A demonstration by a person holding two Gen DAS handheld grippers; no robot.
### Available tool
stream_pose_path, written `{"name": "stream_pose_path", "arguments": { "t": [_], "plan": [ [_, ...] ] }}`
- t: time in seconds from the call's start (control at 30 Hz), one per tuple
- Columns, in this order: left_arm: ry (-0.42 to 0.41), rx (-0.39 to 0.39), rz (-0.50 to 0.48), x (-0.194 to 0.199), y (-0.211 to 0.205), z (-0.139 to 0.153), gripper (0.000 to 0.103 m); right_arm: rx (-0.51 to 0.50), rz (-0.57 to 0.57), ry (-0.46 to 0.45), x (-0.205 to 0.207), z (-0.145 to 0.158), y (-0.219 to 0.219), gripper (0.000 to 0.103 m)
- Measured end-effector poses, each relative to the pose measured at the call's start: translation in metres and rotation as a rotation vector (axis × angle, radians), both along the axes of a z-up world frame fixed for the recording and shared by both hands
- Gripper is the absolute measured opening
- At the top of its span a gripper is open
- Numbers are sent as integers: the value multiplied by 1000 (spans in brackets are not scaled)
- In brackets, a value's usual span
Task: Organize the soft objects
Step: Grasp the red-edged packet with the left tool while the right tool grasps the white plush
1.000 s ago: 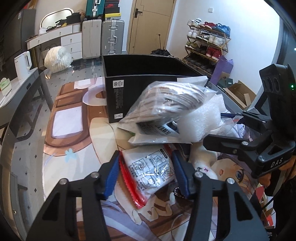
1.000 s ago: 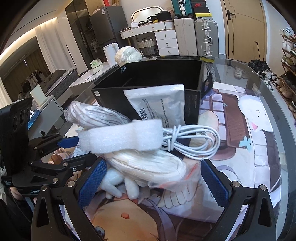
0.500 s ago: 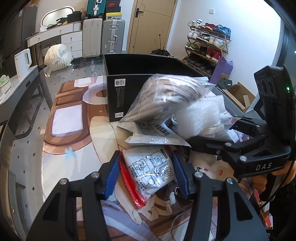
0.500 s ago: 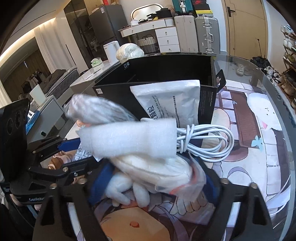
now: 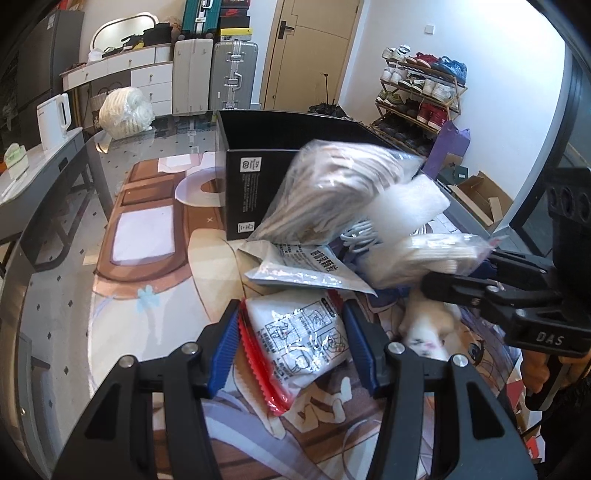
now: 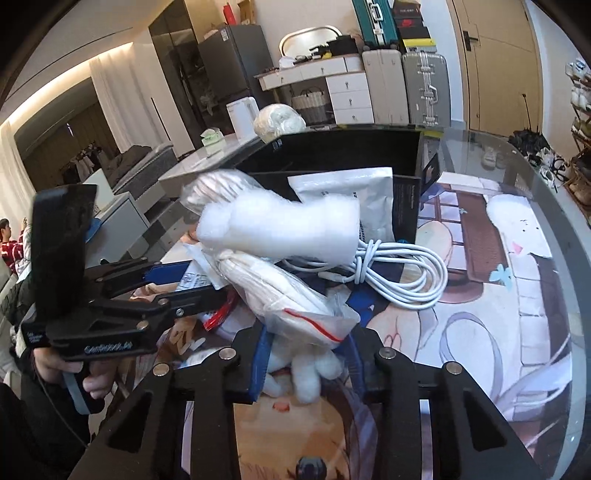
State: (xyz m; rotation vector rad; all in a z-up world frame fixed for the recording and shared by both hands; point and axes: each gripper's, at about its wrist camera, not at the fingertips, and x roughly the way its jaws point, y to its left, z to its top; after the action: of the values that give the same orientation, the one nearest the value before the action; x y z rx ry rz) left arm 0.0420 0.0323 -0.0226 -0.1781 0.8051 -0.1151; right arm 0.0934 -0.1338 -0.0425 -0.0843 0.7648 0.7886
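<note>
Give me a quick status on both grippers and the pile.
Left gripper shut on red-edged packet. Right gripper closing on clear zip bag. Foam roll and white cable lie before black box.

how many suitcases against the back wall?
3: a white suitcase and a silver suitcase stand side by side beside the door; a teal suitcase sits on top of them. Others may be hidden.
</note>
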Motion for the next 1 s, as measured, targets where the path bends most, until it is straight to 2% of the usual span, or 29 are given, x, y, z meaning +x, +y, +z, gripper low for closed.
{"name": "stream_pose_path", "arguments": {
  "t": [0.17, 0.4, 0.43, 0.47, 0.57, 0.77, 0.8, 0.83, 0.9, 1.0],
  "plan": [
    [-20, -19, 17, -12, 3, -1, 53, 17, 1, -57, -19, 11, -17, 30],
    [-63, -1, 30, -30, 0, 11, 53, 35, -14, -102, -33, 18, -34, 24],
    [-69, -2, 35, -32, 1, 13, 40, 39, -13, -104, -36, 19, -36, 24],
    [-71, -7, 39, -34, 1, 15, 31, 41, -13, -109, -38, 20, -37, 22],
    [-82, -23, 51, -40, 4, 19, 31, 57, -12, -116, -45, 22, -41, 18],
    [-53, -12, 45, -44, 0, 14, 34, 38, 11, -90, -47, 16, -38, 19],
    [-48, -10, 37, -44, -1, 14, 37, 29, 15, -84, -47, 14, -37, 21],
    [-43, -5, 33, -44, -3, 13, 49, 22, 13, -85, -47, 12, -35, 23],
    [-39, 14, 27, -46, -7, 12, 63, 6, 24, -66, -46, 7, -33, 38],
    [-23, 28, 15, -45, -10, 9, 65, 12, 42, -48, -45, 1, -32, 56]
  ]
}}
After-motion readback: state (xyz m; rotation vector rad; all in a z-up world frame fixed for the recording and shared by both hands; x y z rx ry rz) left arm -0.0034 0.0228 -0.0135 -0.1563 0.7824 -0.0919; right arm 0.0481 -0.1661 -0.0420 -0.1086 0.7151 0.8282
